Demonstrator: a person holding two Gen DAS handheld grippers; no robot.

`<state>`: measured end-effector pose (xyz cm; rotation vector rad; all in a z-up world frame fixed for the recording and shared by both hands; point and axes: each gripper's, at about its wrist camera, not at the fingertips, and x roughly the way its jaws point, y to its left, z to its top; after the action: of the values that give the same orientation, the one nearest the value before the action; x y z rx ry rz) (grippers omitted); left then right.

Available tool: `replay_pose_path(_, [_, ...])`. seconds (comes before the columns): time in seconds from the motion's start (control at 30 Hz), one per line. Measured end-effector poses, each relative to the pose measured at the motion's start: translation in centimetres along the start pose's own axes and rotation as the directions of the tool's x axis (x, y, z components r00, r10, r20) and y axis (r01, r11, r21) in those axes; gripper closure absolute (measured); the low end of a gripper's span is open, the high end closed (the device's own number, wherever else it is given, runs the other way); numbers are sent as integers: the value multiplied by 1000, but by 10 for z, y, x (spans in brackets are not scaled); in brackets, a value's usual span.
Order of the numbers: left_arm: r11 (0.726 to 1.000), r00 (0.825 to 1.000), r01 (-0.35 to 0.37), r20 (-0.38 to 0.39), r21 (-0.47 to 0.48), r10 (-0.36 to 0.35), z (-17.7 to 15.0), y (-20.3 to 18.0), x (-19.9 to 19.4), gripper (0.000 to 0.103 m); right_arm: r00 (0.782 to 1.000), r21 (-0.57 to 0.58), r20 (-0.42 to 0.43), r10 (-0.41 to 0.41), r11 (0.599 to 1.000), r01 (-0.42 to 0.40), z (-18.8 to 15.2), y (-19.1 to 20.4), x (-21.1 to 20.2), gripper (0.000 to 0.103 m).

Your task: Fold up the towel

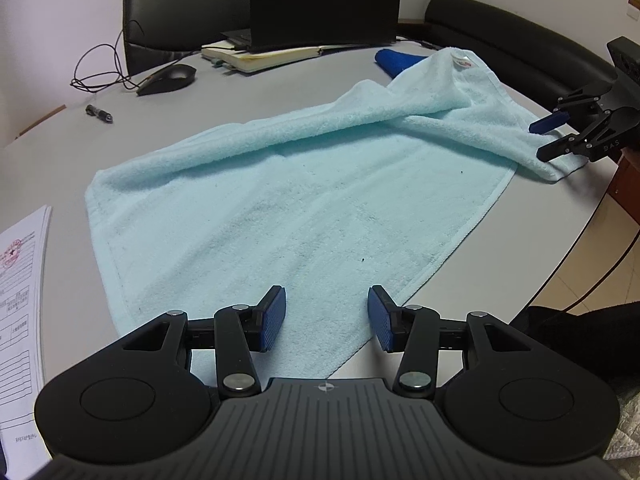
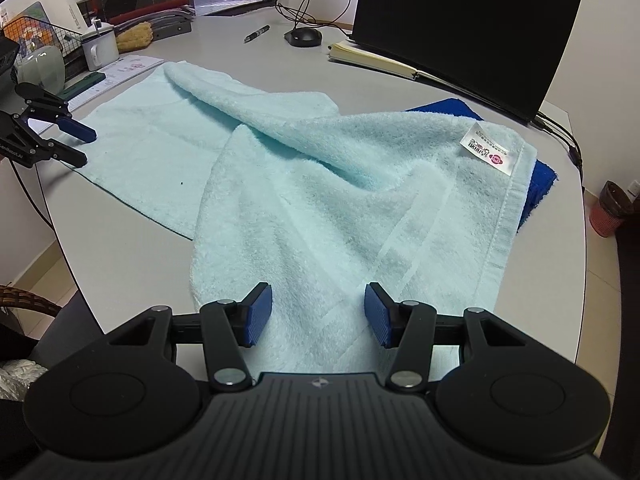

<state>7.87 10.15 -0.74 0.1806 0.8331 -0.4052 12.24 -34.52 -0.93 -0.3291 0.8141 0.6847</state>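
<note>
A light blue towel (image 1: pixel 280 216) lies spread on the grey table (image 1: pixel 60 152), its far long edge rolled over into a thick fold. In the right wrist view the towel (image 2: pixel 320 184) is rumpled at this end, with a white label (image 2: pixel 490 148) by its hem. My left gripper (image 1: pixel 327 297) hovers open over the towel's near corner, nothing pinched between its blue pads. My right gripper (image 2: pixel 318 293) stands open over the towel's other short end. Each gripper also shows in the other view: the right gripper (image 1: pixel 538 141) at the towel's far right end, the left gripper (image 2: pixel 88 148) at the left.
A laptop (image 1: pixel 324 0) sits on an open notebook (image 1: pixel 260 58) at the back, with a mouse (image 1: pixel 168 78), its cable and a pen (image 1: pixel 99 113) nearby. A dark blue cloth (image 1: pixel 396 60) lies under the towel's far end. Papers (image 1: pixel 20 280) lie left; a mug (image 2: pixel 100 50) stands beyond them.
</note>
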Motion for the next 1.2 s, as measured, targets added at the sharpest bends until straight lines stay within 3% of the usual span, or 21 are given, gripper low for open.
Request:
replay_pose_path(0.57, [998,999,-51,-19,-44,50,-25,26,-22,54,1000,40,-18,-22,999,22,-16,1,-17,50])
replay_pose_path(1.03, [994,995,-91,-52,-55,88,-23,30,-29,55,999,18,-24,-24,1000,25,-20,17,-27,50])
replay_pose_path(1.2, [995,996,-89,14,-53,90,-7,27,-33,55,1000,7,6,-28,1000,28,-12,19,-27,51])
